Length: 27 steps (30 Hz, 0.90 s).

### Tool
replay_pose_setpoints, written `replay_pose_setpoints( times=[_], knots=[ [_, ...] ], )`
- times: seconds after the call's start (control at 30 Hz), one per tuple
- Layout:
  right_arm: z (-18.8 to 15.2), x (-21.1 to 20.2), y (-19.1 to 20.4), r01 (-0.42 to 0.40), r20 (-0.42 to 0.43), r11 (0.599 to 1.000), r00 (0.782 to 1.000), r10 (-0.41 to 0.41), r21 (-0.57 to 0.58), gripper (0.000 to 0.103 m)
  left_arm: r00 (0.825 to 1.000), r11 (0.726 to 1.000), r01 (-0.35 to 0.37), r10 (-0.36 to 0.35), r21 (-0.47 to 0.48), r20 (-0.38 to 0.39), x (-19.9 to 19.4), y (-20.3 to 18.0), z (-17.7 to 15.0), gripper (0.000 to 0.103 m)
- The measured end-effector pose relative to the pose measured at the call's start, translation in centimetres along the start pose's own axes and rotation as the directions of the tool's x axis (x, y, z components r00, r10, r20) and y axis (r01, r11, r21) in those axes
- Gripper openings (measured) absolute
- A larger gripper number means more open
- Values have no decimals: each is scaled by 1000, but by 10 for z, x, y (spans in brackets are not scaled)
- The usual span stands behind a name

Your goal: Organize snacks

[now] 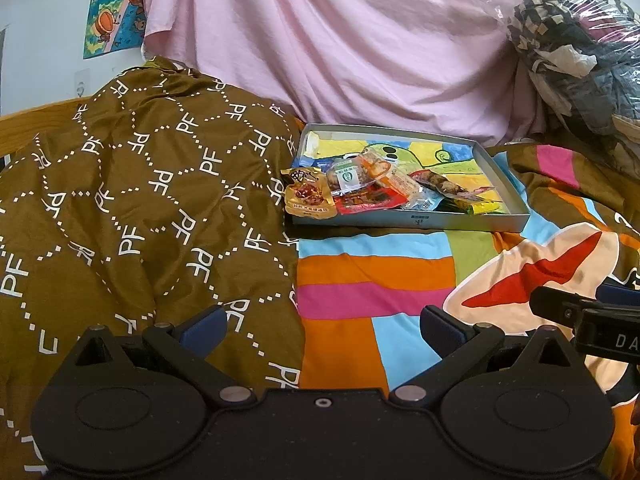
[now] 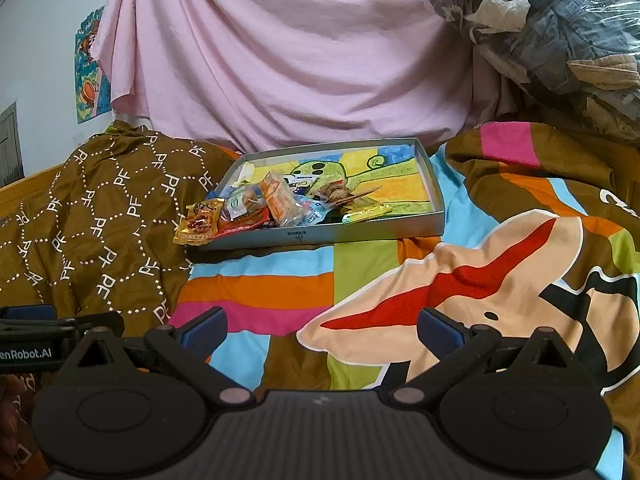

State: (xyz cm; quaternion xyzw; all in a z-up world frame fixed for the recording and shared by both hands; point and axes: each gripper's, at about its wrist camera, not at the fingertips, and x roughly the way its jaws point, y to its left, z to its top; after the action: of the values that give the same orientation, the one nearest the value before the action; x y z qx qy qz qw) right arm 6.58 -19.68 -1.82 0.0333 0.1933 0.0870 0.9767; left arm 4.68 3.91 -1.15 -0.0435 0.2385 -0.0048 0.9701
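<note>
A shallow grey box [image 1: 508,184] [image 2: 434,184] with a colourful drawing inside lies on the bed. Several snack packets are heaped at its near left end: a gold packet [image 1: 307,196] [image 2: 200,222] hangs over the left rim, with a red packet [image 1: 368,202] and an orange-topped clear packet [image 1: 390,176] [image 2: 280,200] beside it. My left gripper [image 1: 323,326] is open and empty, low over the bedcover well short of the box. My right gripper [image 2: 322,328] is open and empty, also short of the box. Each gripper's tip shows at the edge of the other's view.
A brown quilt with white "PF" letters [image 1: 140,184] [image 2: 104,208] is bunched at the left against the box. A pink sheet [image 1: 340,40] hangs behind. A plastic bag of clothes [image 1: 580,52] sits at the back right. The striped cartoon bedcover [image 1: 380,280] lies in front.
</note>
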Motion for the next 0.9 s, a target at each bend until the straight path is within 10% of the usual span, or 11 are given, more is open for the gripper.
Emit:
replay_pose_setpoints(
  times=[0.9],
  knots=[
    [-2,4,-1,-5,-29,1000,1000,5,14,103,998,999,-29,27,-32,-50,0,1,3,102]
  ],
)
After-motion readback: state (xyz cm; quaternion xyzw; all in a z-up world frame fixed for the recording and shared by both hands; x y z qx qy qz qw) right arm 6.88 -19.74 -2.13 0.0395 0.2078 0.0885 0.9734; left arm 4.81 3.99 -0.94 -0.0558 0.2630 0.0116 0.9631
